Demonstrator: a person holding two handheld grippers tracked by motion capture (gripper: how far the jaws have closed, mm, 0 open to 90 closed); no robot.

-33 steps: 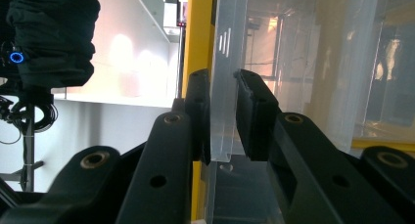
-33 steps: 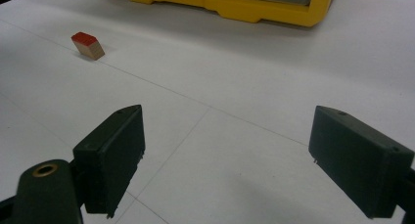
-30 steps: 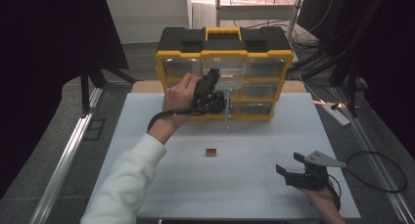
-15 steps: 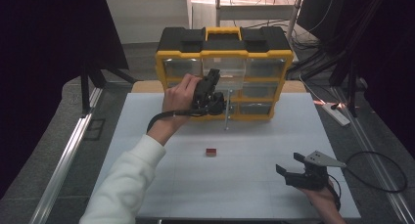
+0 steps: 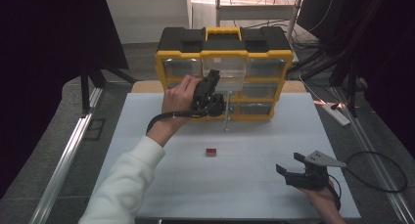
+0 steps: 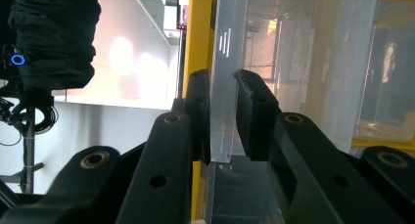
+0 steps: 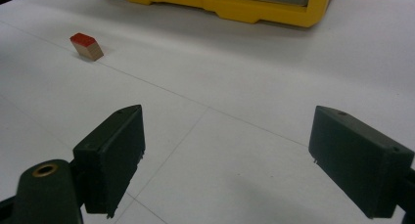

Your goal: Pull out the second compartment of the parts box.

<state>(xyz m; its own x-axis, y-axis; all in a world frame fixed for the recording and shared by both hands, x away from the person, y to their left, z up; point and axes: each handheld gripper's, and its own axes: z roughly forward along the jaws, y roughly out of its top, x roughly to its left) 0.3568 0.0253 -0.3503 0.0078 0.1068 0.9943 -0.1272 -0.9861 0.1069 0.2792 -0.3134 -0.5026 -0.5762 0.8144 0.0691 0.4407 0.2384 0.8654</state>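
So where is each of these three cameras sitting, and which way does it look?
High view: above the table's near side, looking forward and down; forearms, left gripper, right gripper.
Left gripper view: along its jaws, clamped on the clear plastic drawer of the yellow organiser box.
Right gripper view: low over the white table, jaws open.
Shared: small red-topped wooden block.

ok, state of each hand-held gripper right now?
Left hand-held gripper: closed on the clear drawer front of the yellow organizer.
Right hand-held gripper: open, empty.
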